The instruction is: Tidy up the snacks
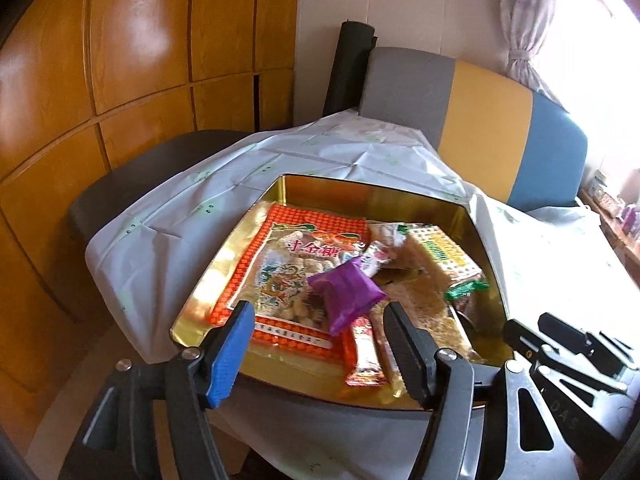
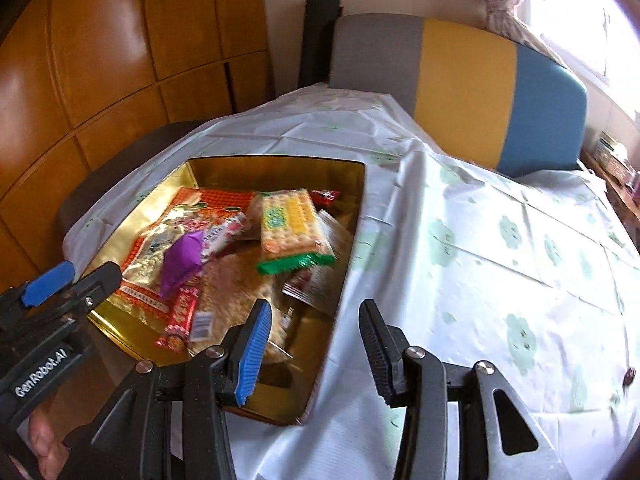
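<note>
A gold tin box (image 1: 320,188) (image 2: 352,216) sits on the table and holds several snacks. Inside are a large orange packet (image 1: 280,272) (image 2: 168,240), a purple packet (image 1: 346,294) (image 2: 182,260) on top, a yellow cracker pack with a green end (image 1: 444,256) (image 2: 290,224), and a red bar (image 1: 364,352) (image 2: 180,316). My left gripper (image 1: 320,328) is open and empty, hovering over the box's near edge just in front of the purple packet. My right gripper (image 2: 314,320) is open and empty over the box's near right corner.
A white tablecloth with green flowers (image 2: 500,248) (image 1: 192,208) covers the table. A chair back in grey, yellow and blue (image 1: 480,120) (image 2: 460,80) stands behind it. Wooden cabinets (image 1: 120,80) line the left. The left gripper shows in the right wrist view (image 2: 56,280).
</note>
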`<state>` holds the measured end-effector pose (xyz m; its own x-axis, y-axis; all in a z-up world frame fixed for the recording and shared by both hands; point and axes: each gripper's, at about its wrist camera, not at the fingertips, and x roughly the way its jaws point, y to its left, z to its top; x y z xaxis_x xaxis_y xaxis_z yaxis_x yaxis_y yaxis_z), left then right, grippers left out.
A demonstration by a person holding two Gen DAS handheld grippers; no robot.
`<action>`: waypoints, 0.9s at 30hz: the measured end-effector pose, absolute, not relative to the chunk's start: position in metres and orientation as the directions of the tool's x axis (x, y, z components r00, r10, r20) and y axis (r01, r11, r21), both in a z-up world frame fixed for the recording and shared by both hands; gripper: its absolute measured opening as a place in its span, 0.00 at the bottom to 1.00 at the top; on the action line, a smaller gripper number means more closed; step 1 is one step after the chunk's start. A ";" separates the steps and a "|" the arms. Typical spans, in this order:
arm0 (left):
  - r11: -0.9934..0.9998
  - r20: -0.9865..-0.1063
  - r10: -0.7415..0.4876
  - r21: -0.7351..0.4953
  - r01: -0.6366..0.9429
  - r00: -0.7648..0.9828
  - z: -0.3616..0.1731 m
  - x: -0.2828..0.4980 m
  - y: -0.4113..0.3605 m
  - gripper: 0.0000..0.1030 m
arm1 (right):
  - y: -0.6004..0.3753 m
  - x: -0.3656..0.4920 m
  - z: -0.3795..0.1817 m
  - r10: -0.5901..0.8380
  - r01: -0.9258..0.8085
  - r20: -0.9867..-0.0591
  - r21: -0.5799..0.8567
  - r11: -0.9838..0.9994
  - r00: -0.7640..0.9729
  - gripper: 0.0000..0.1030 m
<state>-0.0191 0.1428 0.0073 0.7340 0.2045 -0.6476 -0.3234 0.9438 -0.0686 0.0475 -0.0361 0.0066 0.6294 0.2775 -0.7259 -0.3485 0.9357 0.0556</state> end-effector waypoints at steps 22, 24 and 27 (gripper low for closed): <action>0.952 -0.626 0.201 -0.055 -0.300 0.753 0.013 -0.027 0.130 0.73 | -0.053 0.029 0.007 0.254 -0.312 -0.706 0.049 0.949 0.661 0.45; 0.952 -0.625 0.203 -0.055 -0.302 0.754 0.013 -0.028 0.131 0.73 | -0.053 0.028 0.007 0.254 -0.314 -0.707 0.048 0.948 0.660 0.45; 0.952 -0.626 0.205 -0.053 -0.303 0.753 0.013 -0.027 0.131 0.74 | -0.052 0.028 0.006 0.255 -0.315 -0.708 0.048 0.948 0.658 0.45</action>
